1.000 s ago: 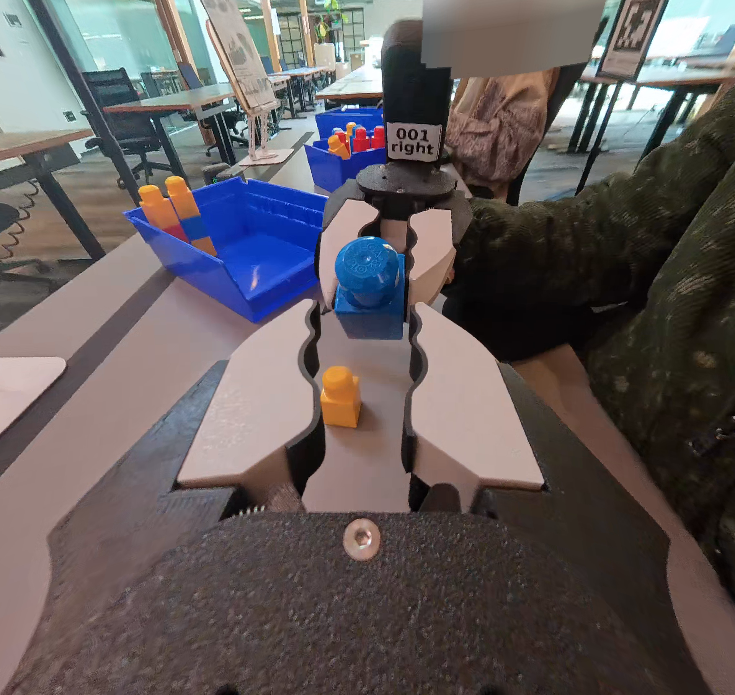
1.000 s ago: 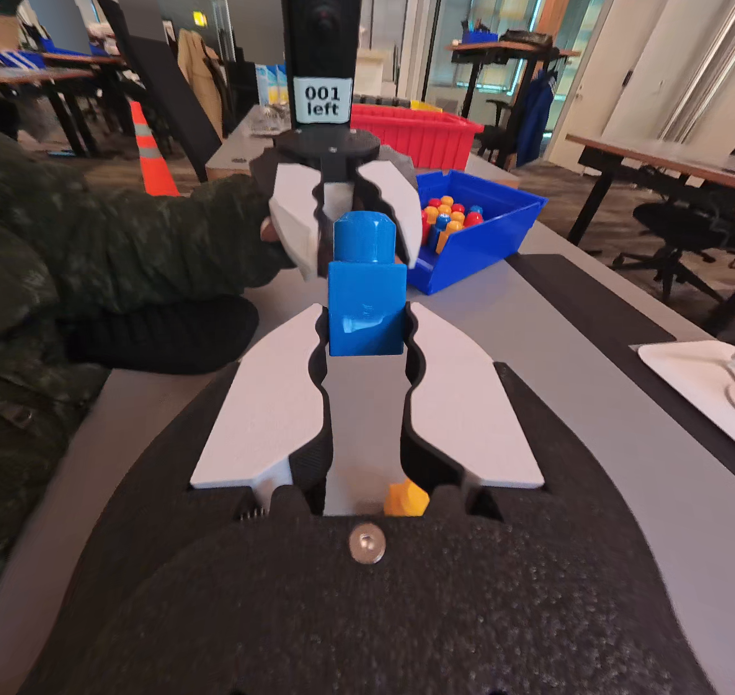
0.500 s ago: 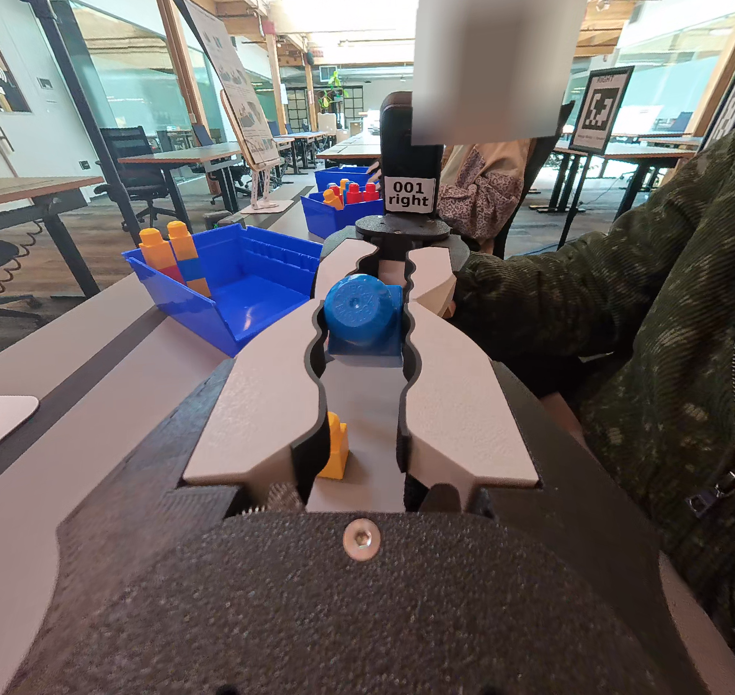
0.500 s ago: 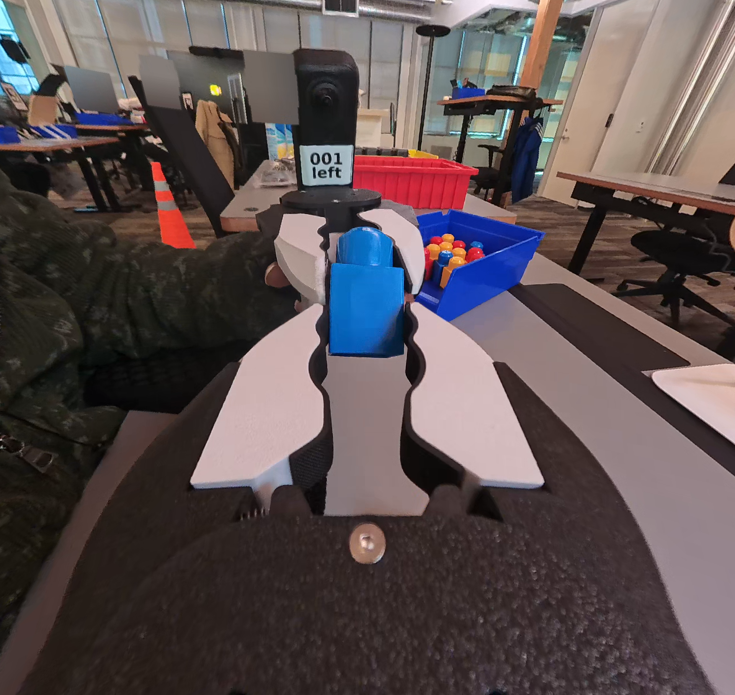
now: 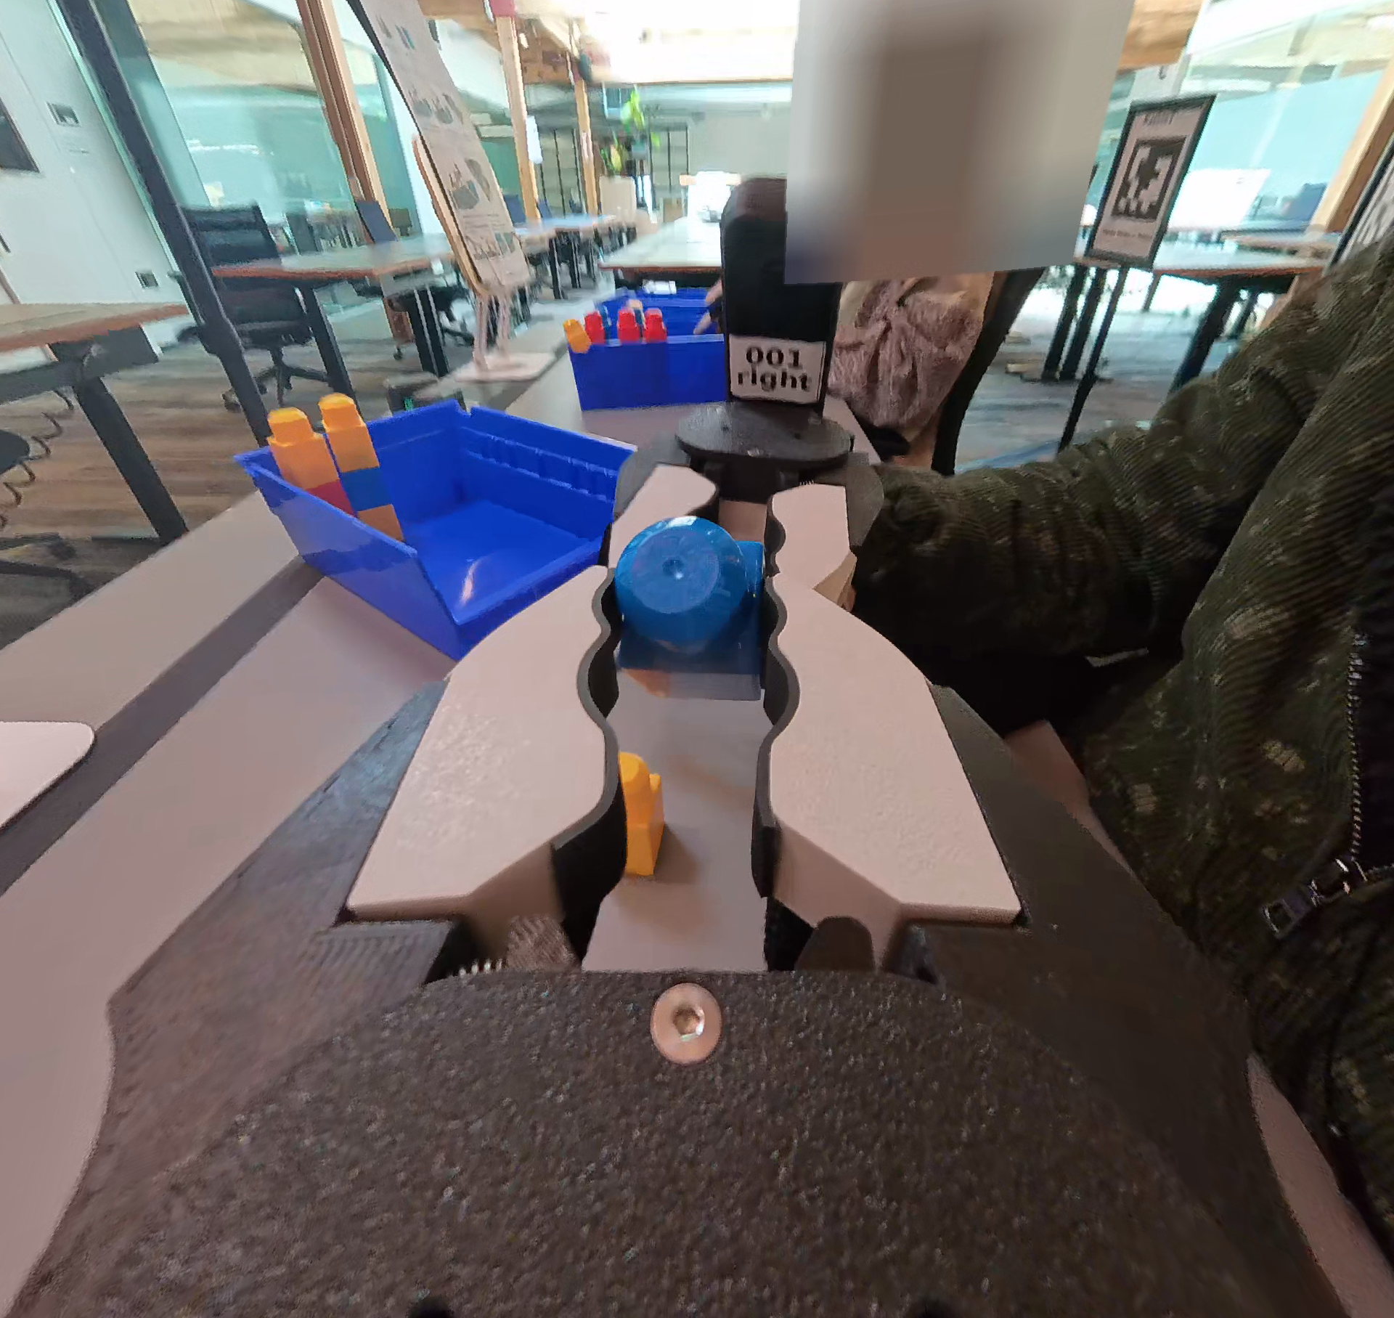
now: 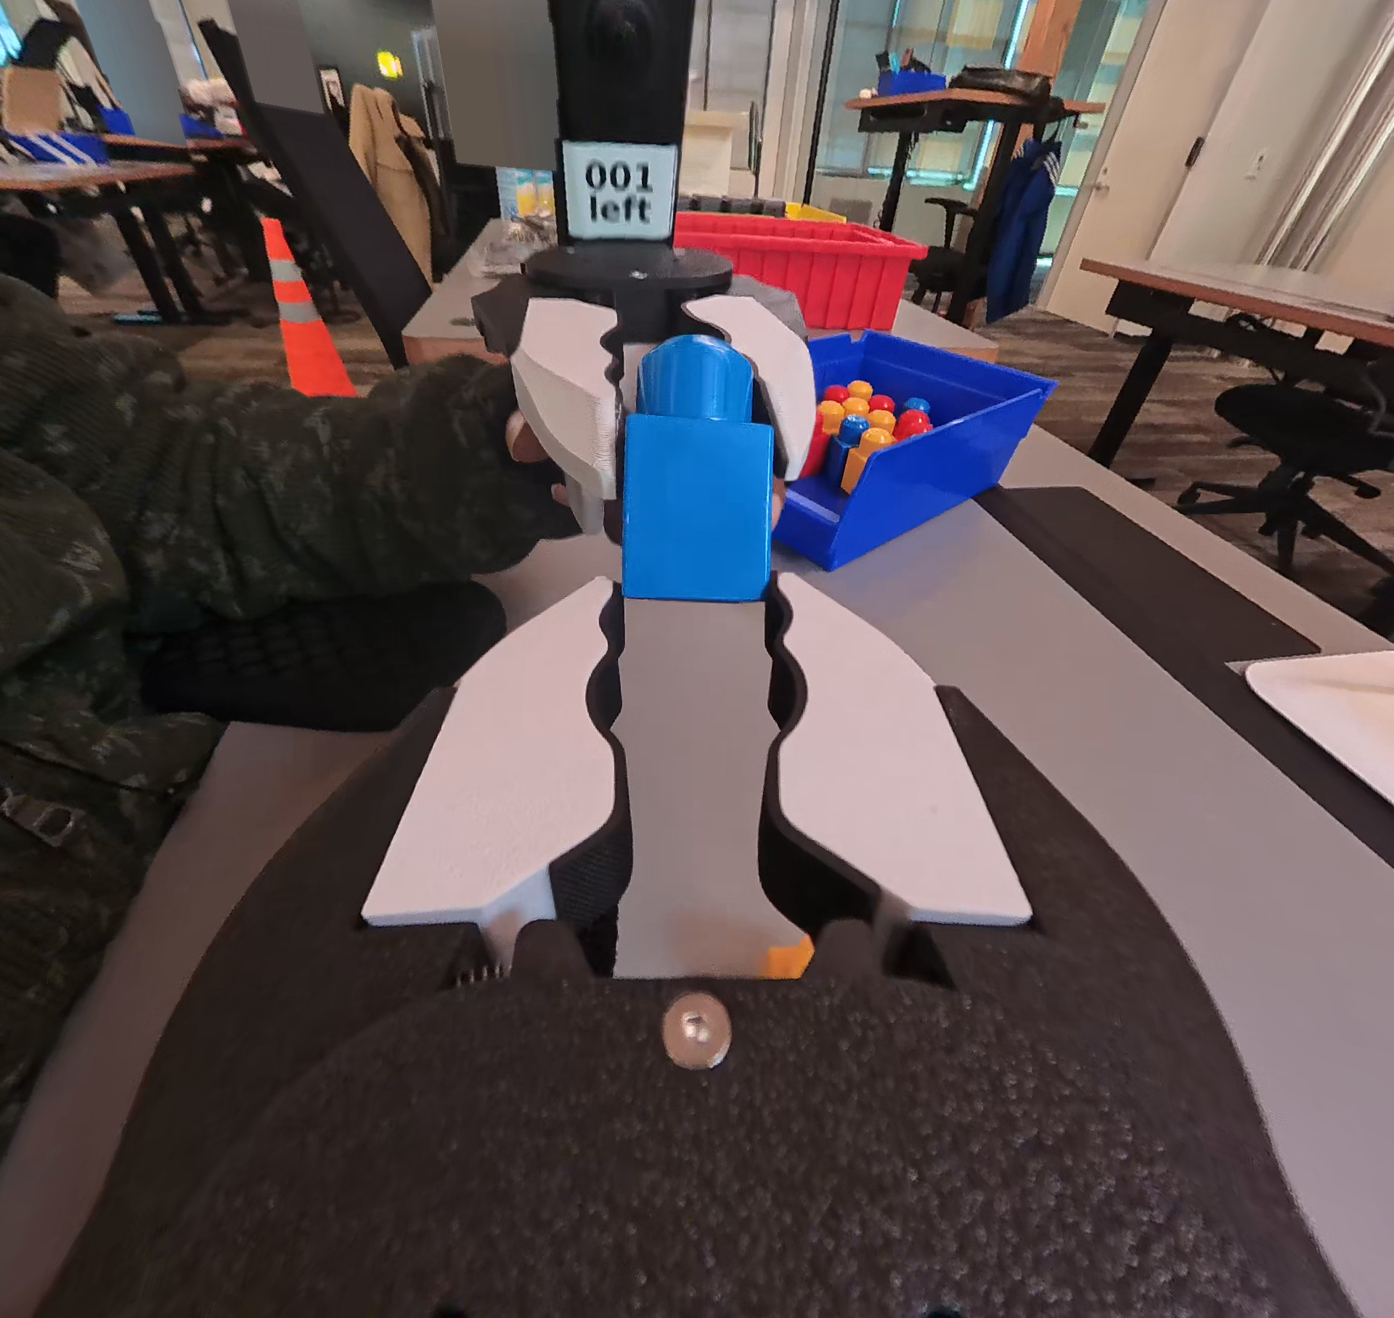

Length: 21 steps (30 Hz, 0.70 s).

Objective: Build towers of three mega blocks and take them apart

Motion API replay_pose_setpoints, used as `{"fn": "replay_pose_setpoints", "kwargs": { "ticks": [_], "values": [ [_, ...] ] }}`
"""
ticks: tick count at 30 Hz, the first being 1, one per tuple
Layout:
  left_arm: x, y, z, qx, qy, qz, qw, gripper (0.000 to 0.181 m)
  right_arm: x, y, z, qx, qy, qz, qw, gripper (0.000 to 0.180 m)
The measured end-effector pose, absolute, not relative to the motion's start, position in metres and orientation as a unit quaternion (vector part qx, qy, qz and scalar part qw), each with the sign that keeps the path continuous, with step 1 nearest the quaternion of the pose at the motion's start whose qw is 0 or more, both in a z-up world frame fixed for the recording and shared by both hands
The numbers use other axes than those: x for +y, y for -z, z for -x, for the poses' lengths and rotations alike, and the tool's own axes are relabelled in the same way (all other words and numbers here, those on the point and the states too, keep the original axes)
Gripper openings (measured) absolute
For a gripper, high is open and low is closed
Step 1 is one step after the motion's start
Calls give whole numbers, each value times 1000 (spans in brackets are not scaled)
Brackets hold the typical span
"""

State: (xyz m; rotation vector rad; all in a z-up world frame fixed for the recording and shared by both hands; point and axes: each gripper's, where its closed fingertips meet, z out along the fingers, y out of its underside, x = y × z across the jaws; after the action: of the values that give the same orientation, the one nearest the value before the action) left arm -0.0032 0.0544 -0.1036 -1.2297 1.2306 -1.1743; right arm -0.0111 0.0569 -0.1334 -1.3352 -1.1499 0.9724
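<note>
A blue mega block [image 6: 694, 505] is clamped between the fingertips of my right gripper [image 6: 694, 588], above the grey table [image 6: 981, 678]. The block lies tilted, with its stud pointing at my left gripper [image 5: 686, 588]. In the left wrist view the blue block [image 5: 679, 603] shows stud-on, between the left gripper's tips, with the right gripper [image 5: 743, 527] behind it. The left jaws stand about one block apart and flank the stud end. A small orange block [image 5: 641, 814] stands on the table below the left fingers. Its corner also shows in the right wrist view [image 6: 788, 957].
A blue bin [image 5: 422, 603] to the left holds two stacked towers [image 5: 332, 467]. A second blue bin [image 6: 928, 482] holds several loose blocks. A red bin [image 6: 799, 263] stands farther back. A white pad [image 6: 1327, 716] lies at the table's edge. A person's green sleeves [image 5: 1094, 565] hold both grippers. Both grippers' tips are close together, under 4 cm apart.
The blue block has tipped from stud-up to stud toward my left gripper. The left gripper has moved forward, so its tips now flank the block. The orange block has slid under the left fingers.
</note>
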Motion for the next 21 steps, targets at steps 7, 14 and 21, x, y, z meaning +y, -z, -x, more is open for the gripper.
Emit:
{"fn": "replay_pose_setpoints", "kwargs": {
  "ticks": [7,14,21],
  "values": [
    [52,96,-2,489,501,484,526,38,53,115,9,-445,-457,533,556,36],
    [64,94,5,463,513,510,511,37,71,135,-3,-471,-395,590,523,53],
    [86,109,20,443,514,533,506,37,98,268,-64,-557,-239,732,311,68]
  ]
}}
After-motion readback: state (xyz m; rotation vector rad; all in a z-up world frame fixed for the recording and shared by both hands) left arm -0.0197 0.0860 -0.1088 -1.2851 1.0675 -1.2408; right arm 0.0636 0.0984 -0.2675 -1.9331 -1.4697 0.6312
